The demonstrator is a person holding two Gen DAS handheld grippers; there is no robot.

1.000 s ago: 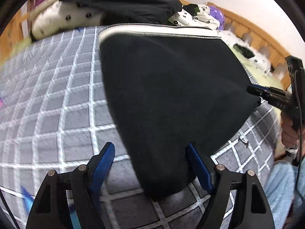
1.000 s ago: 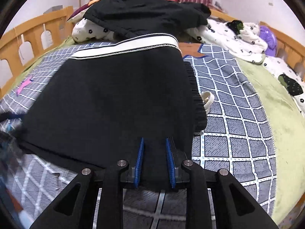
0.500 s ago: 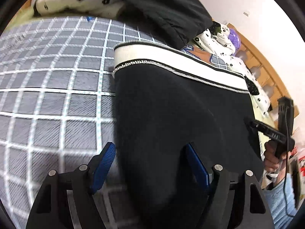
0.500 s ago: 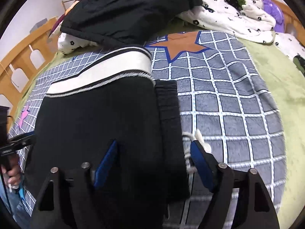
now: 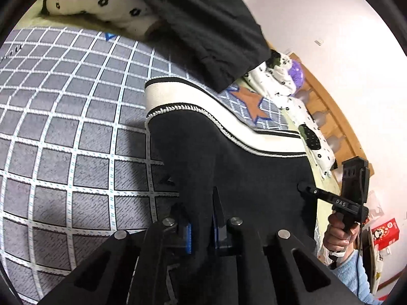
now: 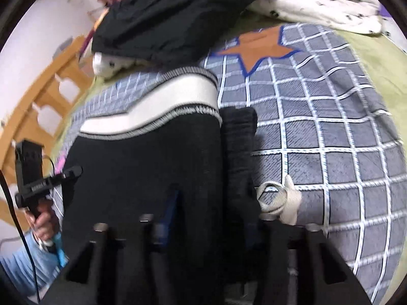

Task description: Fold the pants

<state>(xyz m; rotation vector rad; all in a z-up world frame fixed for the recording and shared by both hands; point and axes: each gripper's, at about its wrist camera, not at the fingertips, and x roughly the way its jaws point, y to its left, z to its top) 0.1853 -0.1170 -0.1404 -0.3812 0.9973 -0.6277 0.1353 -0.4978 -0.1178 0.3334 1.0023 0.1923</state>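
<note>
Black pants (image 5: 229, 157) with a white waistband (image 5: 203, 101) lie folded on the grey checked blanket; they also show in the right wrist view (image 6: 142, 162). My left gripper (image 5: 202, 231) is shut on the near edge of the pants, blue pads pinching the fabric. My right gripper (image 6: 203, 218) sits over the pants' near right edge; the view is blurred, but its blue pads appear closed on the black cloth. It also shows from the side in the left wrist view (image 5: 305, 188). A white drawstring (image 6: 277, 200) lies beside the right gripper.
The grey checked blanket (image 5: 63, 132) with an orange star (image 6: 259, 45) covers a green bed. A pile of black clothing (image 6: 173, 12) and white spotted bedding (image 6: 323, 2) lie at the far side. A wooden bed rail (image 6: 43, 96) runs along the edge.
Both grippers have closed on the near edge of the pants, from open half a second ago. The right gripper had let go and moved nearer the waistband before that.
</note>
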